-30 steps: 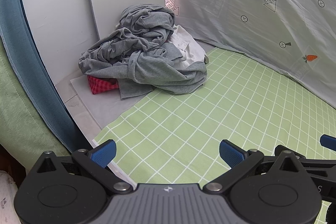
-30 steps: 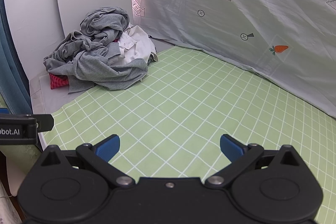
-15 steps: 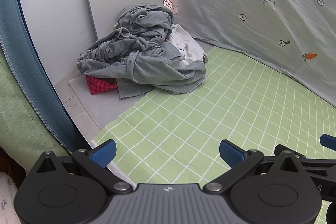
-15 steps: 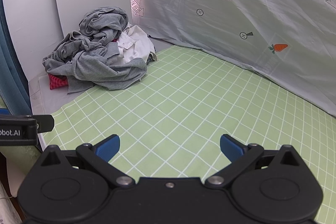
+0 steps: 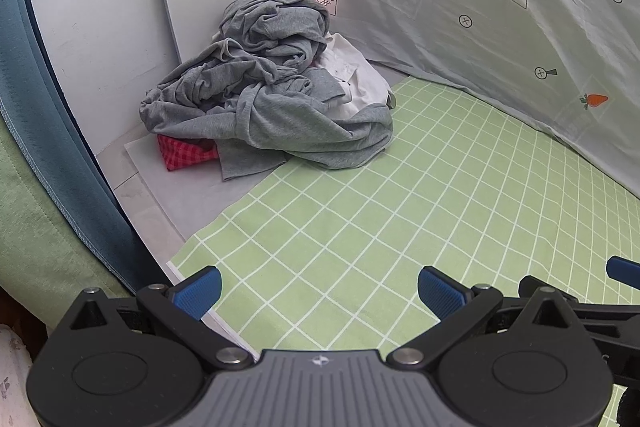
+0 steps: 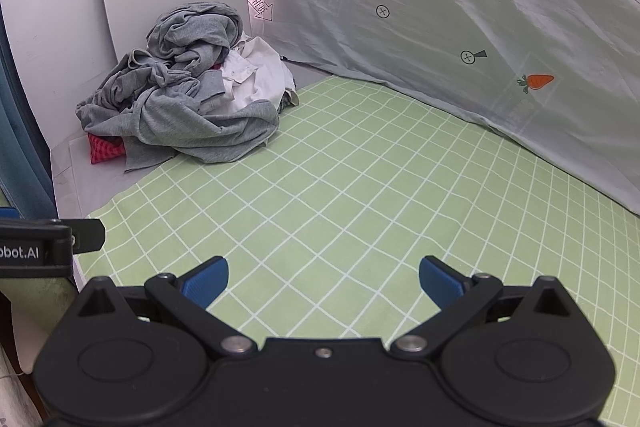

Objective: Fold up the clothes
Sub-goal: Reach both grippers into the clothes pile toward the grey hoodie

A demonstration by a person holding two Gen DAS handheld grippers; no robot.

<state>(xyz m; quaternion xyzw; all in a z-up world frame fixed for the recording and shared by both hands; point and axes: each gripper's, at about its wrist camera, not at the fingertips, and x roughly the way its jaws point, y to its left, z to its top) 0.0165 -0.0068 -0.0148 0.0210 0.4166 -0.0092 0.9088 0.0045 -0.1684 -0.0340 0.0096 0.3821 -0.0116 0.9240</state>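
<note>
A heap of crumpled clothes lies in the far left corner: grey garments (image 5: 280,107) (image 6: 180,107) on top, a white shirt (image 5: 352,79) (image 6: 256,75) at its right side, and a red checked piece (image 5: 180,155) (image 6: 102,151) sticking out underneath. My left gripper (image 5: 318,289) is open over the near edge of the green checked cloth (image 5: 400,207), well short of the heap. To its right, my right gripper (image 6: 324,279) is open too, above the same green cloth (image 6: 360,187). Nothing is between either pair of blue fingers.
White panels (image 5: 100,27) close the left side and a grey printed sheet (image 5: 500,27) with carrots hangs along the back right. A blue curtain (image 5: 48,147) hangs at the near left. The right gripper's blue tip (image 5: 622,267) shows at the left view's right edge.
Both views have shifted slightly, so the heap sits a little further left and up. The clothes have not moved and both grippers stay open.
</note>
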